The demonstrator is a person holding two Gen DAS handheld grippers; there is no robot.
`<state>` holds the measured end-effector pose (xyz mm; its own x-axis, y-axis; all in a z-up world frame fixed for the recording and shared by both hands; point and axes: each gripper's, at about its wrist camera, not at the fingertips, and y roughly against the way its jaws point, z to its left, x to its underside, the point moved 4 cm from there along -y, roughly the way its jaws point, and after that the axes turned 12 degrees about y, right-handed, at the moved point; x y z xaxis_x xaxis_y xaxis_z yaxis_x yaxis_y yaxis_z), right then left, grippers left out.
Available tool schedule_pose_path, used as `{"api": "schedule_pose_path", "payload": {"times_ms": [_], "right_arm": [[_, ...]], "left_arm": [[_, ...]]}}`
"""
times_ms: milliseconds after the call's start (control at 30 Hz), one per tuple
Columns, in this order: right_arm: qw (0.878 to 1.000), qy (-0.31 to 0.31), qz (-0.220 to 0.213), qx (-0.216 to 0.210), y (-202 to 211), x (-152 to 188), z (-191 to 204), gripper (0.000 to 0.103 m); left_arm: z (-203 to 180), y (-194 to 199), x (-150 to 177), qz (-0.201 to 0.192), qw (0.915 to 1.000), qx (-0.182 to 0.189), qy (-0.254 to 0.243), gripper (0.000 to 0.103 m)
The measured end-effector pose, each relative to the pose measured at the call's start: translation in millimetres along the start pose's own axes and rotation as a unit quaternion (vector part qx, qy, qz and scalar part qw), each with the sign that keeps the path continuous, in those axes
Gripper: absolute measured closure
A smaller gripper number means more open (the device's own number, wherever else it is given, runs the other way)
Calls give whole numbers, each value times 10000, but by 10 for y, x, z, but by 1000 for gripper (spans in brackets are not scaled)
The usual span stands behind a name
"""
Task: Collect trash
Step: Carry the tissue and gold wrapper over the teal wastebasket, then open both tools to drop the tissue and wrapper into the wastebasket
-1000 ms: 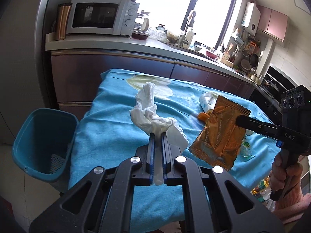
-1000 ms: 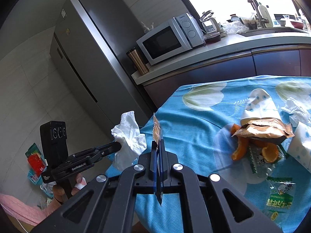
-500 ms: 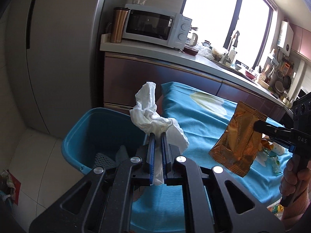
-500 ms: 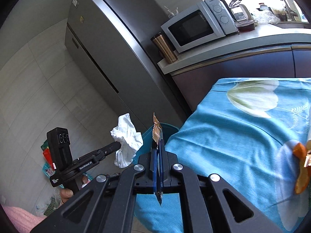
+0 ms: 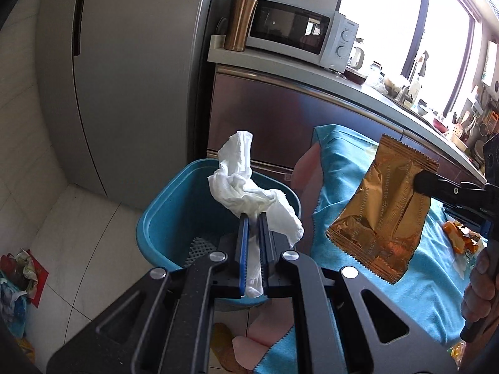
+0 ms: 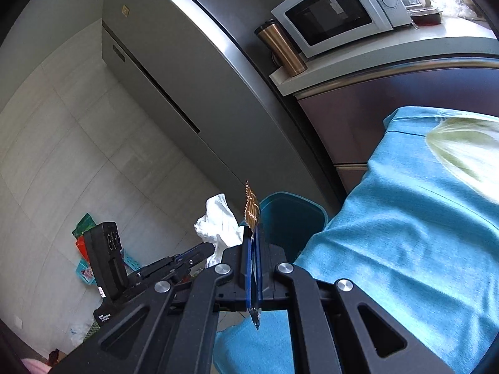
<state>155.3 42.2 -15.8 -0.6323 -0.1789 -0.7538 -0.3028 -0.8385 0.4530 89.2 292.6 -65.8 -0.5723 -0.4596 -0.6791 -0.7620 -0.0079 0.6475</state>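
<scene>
1. the left gripper [image 5: 252, 218] has its jaws pinching a crumpled white tissue [image 5: 246, 187]; most of the tissue bulges out past the tips, directly above the open mouth of the blue bin [image 5: 162, 215], so that letting go should drop it straight in.
2. the right gripper [image 6: 253, 233] has its jaws pressed together on a gold snack wrapper [image 5: 386, 215], gripped at one side edge so the flat packet hangs free. it sits to the tabletop side of the bin, not yet over the opening; it likely waits its turn behind the tissue.
3. the bin stands on the floor between the fridge [image 5: 131, 78] and the tabletop with the blue cloth [image 6: 421, 233], close against the hanging cloth, a short carry from where trash is gathered.
4. more orange scraps [image 5: 455, 237] lie on the cloth, well away from the bin, so collecting is only partly done.
5. risk: the light tissue may cling to the jaws instead of falling.
</scene>
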Motion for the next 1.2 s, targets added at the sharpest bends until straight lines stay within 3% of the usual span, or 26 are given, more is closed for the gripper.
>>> {"api": "schedule_pose_path", "payload": {"times_ms": [300, 700, 800, 933, 1200], "right_arm": [[9997, -78, 204, 60, -507, -96, 5, 101], [9973, -311, 595, 293, -1015, 18, -23, 101], [9956, -369, 808, 300, -1139, 81, -35, 96], [9927, -477, 1045, 355, -1196, 182, -105, 85], [9942, -338, 943, 382, -912, 230, -116, 84]], "left_arm": [[132, -313, 15, 217, 9991, -359, 101, 96], [265, -659, 5, 360, 9971, -600, 300, 93], [278, -706, 1, 355, 9969, -607, 365, 91], [257, -681, 32, 308, 9968, -620, 401, 88], [100, -494, 58, 96, 9986, -451, 248, 79]]}}
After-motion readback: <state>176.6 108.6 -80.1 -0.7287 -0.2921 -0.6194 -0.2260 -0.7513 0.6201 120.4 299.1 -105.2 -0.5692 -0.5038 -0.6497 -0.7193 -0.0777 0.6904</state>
